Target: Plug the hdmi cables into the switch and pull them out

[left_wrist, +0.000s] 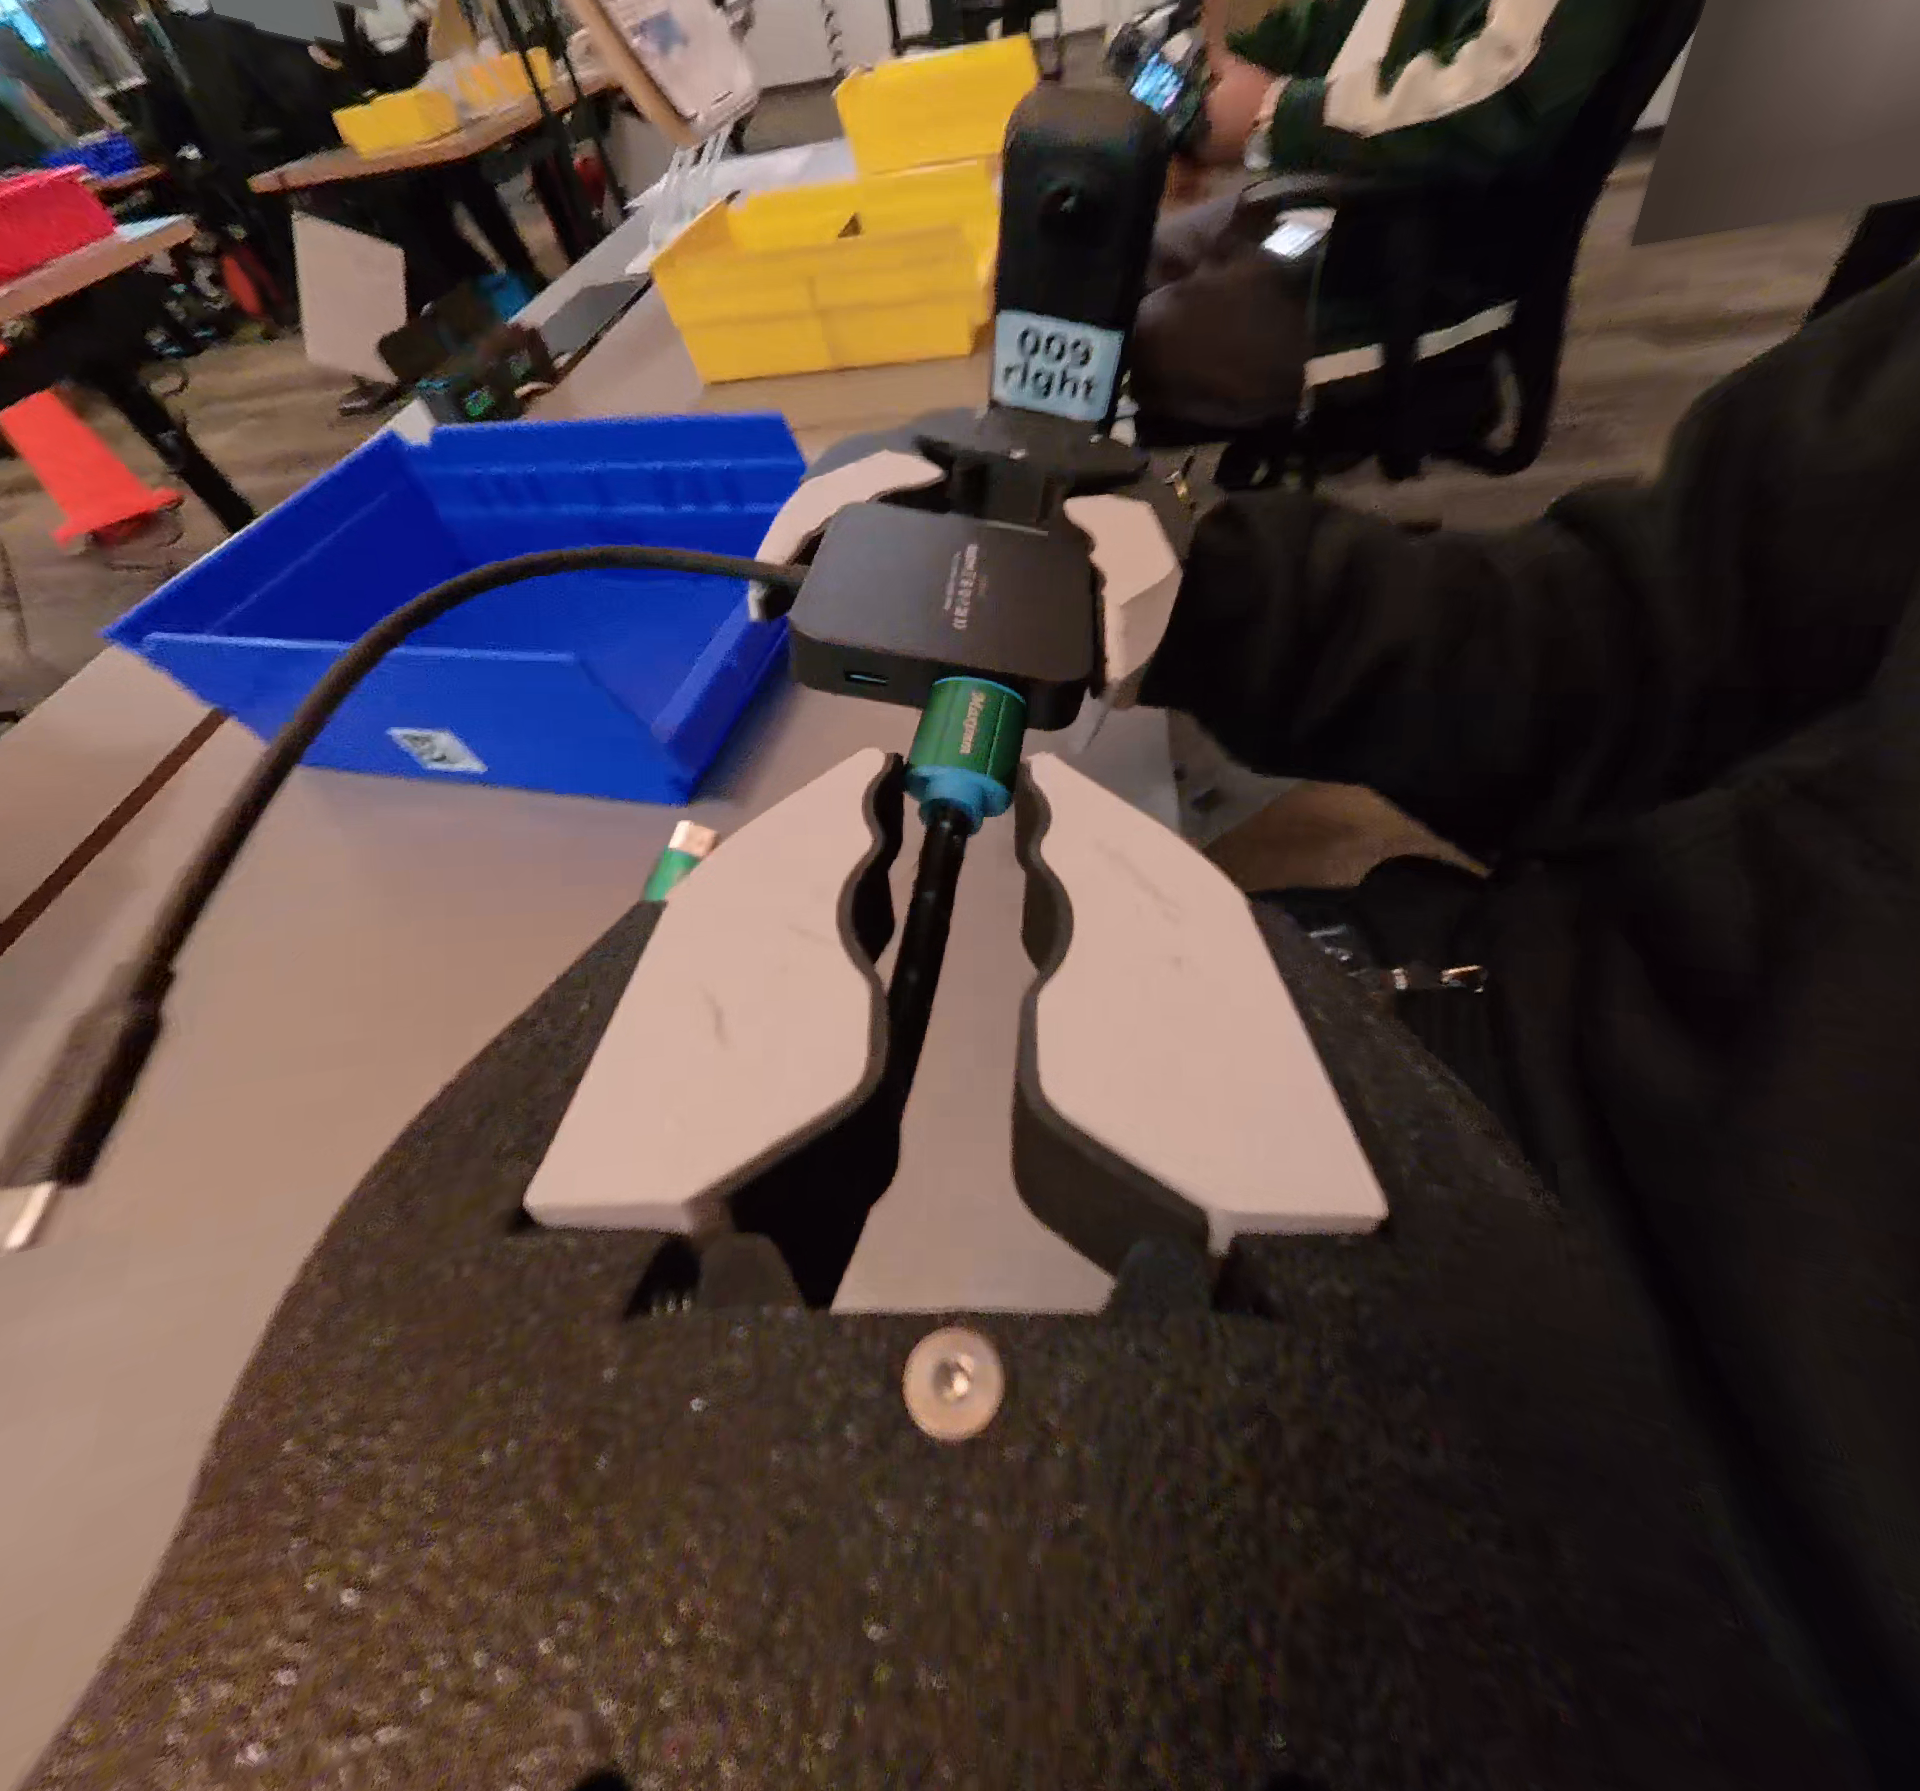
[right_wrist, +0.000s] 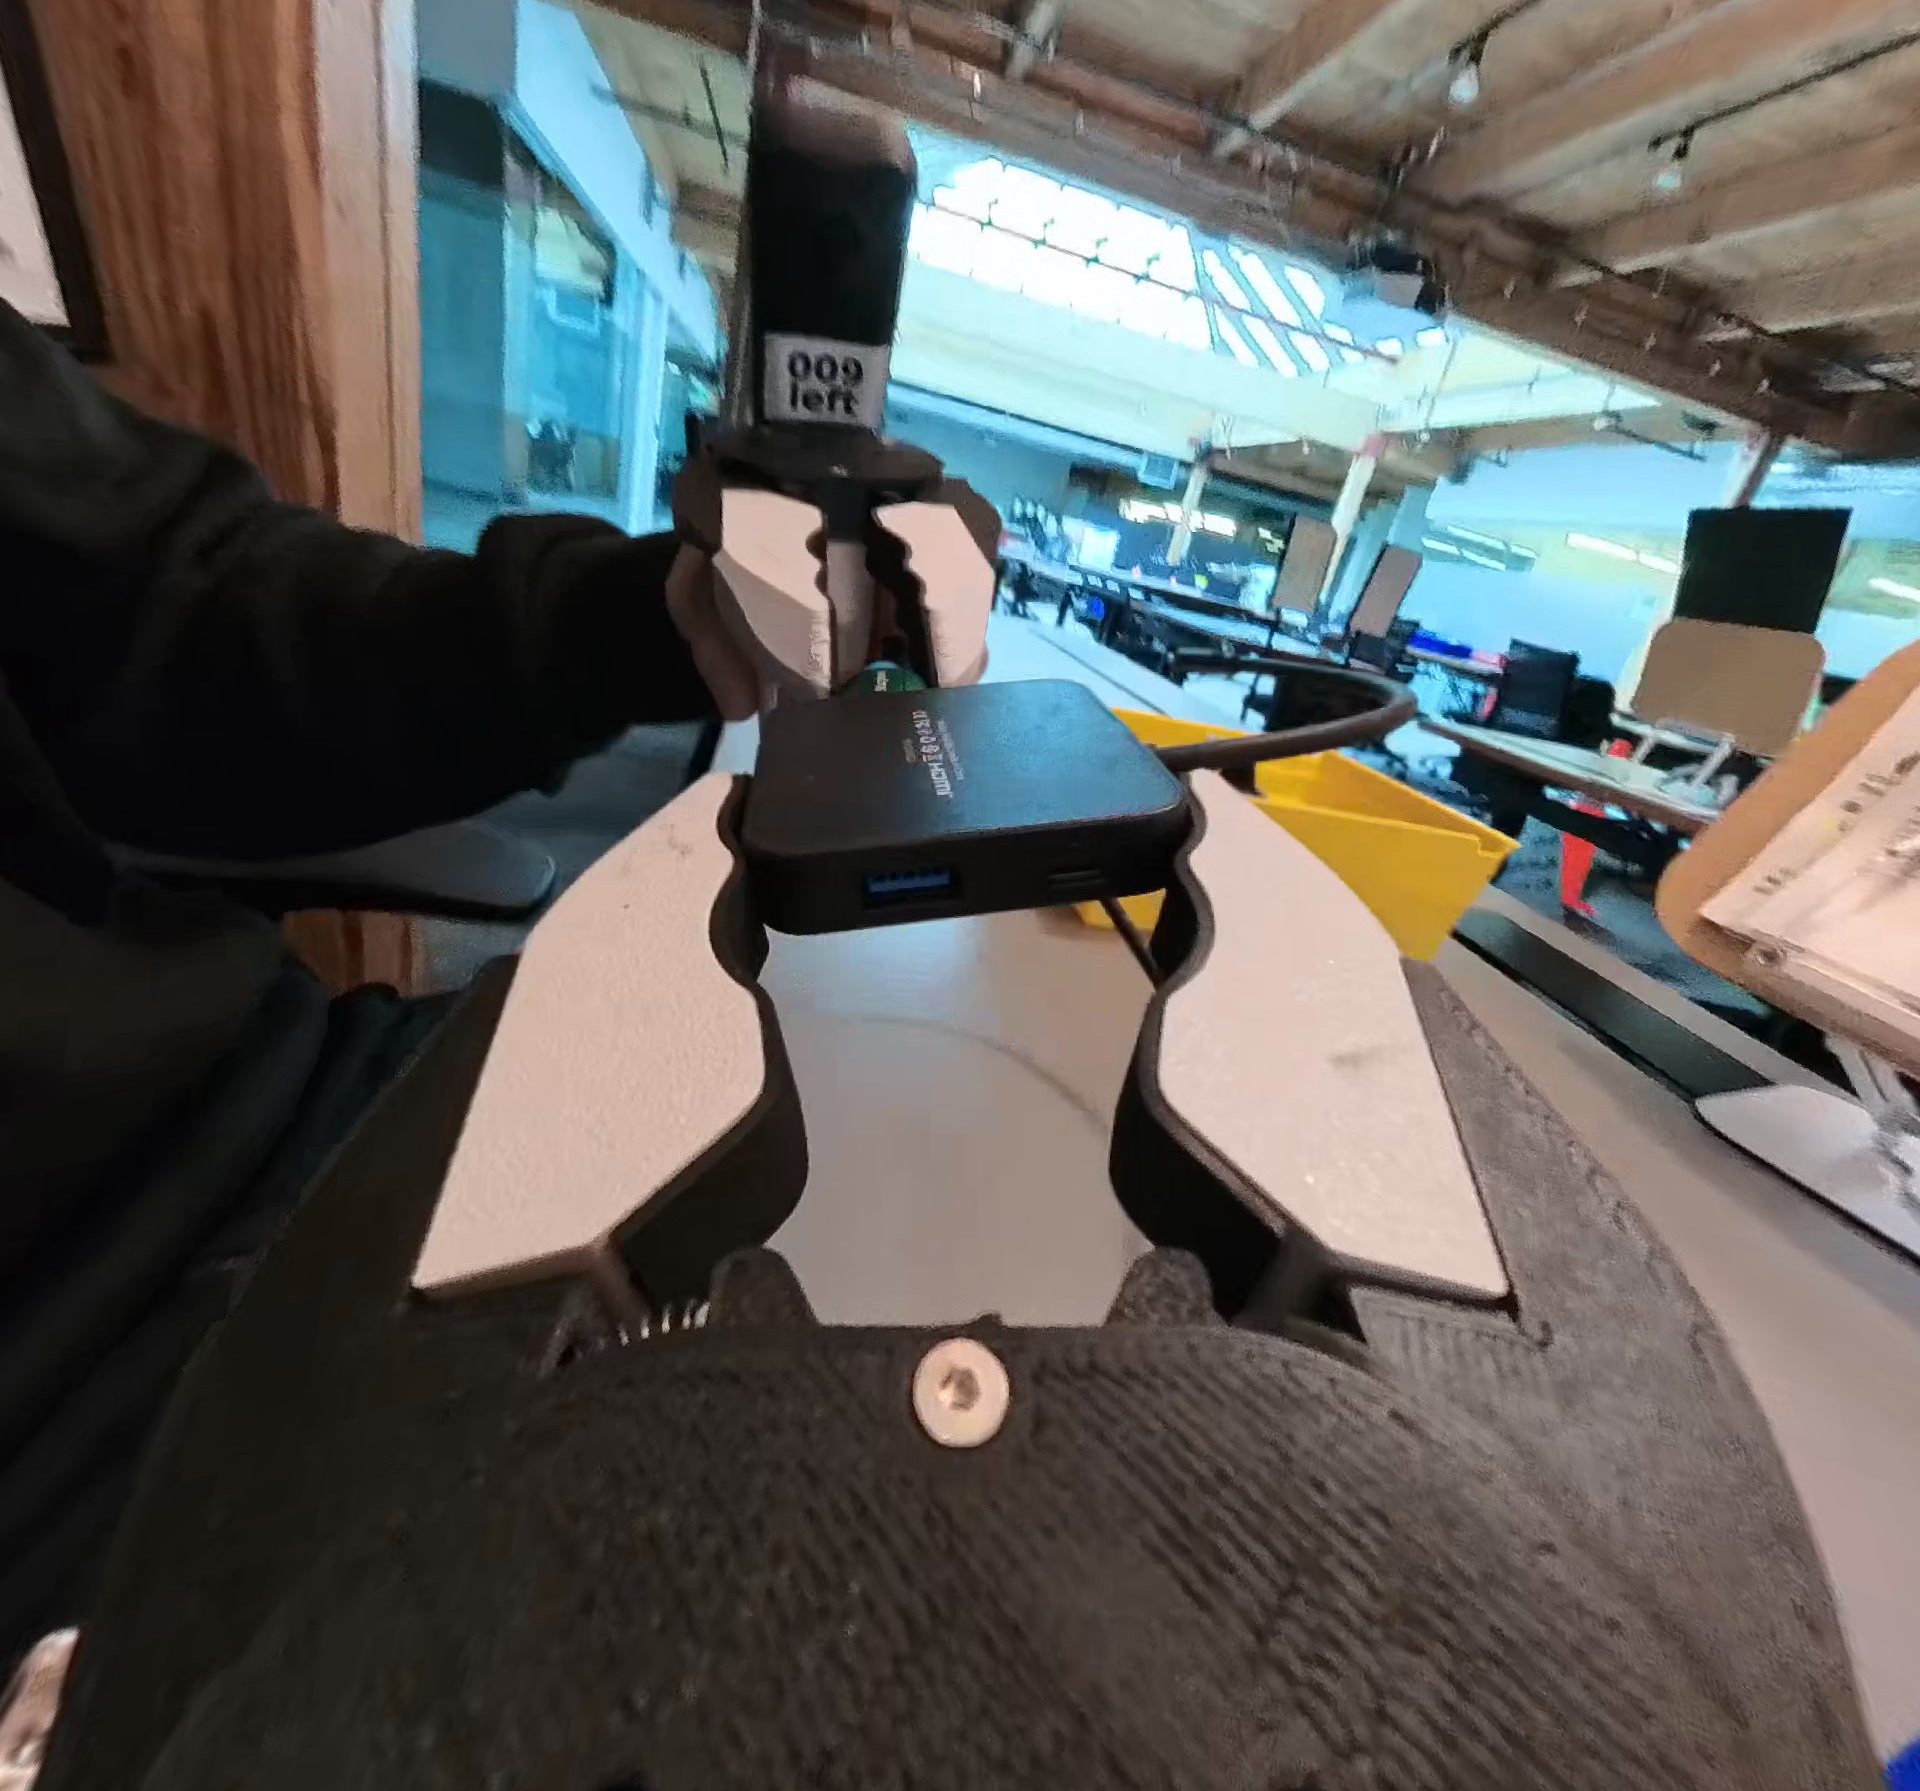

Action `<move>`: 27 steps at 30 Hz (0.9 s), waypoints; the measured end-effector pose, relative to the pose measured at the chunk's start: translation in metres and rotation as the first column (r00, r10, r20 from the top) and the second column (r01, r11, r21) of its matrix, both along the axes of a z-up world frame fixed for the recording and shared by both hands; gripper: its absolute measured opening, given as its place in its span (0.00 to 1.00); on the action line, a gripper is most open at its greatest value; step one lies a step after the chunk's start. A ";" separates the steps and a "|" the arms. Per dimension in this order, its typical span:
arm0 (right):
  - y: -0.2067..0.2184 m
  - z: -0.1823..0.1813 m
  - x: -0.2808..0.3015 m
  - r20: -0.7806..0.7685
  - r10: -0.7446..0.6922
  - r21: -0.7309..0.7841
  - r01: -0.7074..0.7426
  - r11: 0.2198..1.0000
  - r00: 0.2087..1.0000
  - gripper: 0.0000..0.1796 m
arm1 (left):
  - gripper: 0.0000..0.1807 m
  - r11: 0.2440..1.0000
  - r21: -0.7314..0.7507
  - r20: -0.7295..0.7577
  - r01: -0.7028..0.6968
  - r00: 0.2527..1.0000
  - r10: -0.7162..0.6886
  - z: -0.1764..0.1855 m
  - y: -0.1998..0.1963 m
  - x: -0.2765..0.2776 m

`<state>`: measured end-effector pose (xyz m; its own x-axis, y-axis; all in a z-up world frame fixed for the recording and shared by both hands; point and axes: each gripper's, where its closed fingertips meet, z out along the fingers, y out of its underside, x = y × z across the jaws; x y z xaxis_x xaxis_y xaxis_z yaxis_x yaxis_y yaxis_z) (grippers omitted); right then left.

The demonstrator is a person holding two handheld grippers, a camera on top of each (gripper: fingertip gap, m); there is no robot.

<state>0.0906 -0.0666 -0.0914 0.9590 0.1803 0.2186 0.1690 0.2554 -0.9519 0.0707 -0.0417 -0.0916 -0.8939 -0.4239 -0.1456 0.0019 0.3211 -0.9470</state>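
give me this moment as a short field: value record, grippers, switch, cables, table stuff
left gripper: closed on the green HDMI plug
right gripper: clamps the black switch by its sides, held above the table
green HDMI plug: seated in the switch's edge
black cable: hangs from the switch's side
second green plug: loose on table
blue bin: open, beside the switch

Open workshop, exposed timber ceiling overhead, bright skylight ahead of claw. Wooden pillar off left. Grey table beneath, blue bin ahead-left, yellow bins beyond, orange cone far left.
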 end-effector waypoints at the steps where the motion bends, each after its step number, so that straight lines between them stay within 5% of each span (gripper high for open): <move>1: -0.002 0.002 -0.001 -0.002 0.008 0.019 -0.008 1.000 1.000 0.42 | 0.11 1.000 -0.010 -0.007 0.017 1.000 -0.017 0.002 -0.002 -0.002; 7: 0.001 -0.008 0.004 0.015 -0.020 -0.050 0.021 0.999 1.000 0.42 | 0.11 0.994 0.110 -0.030 -0.022 0.999 0.025 -0.011 0.002 0.004; 15: 0.005 -0.011 0.012 -0.053 -0.047 -0.038 0.045 0.998 0.998 0.42 | 0.11 0.992 0.046 0.053 -0.117 0.992 0.114 -0.009 0.004 0.010; 21: 0.013 -0.030 0.002 -0.041 0.013 -0.120 -0.018 0.993 0.999 0.42 | 0.11 0.997 0.074 0.021 -0.033 0.999 0.031 -0.007 0.005 0.000; 27: 0.008 -0.005 -0.001 0.001 -0.010 0.029 0.010 1.000 1.000 0.42 | 0.12 0.997 0.063 0.122 -0.054 0.991 0.046 0.010 0.000 -0.002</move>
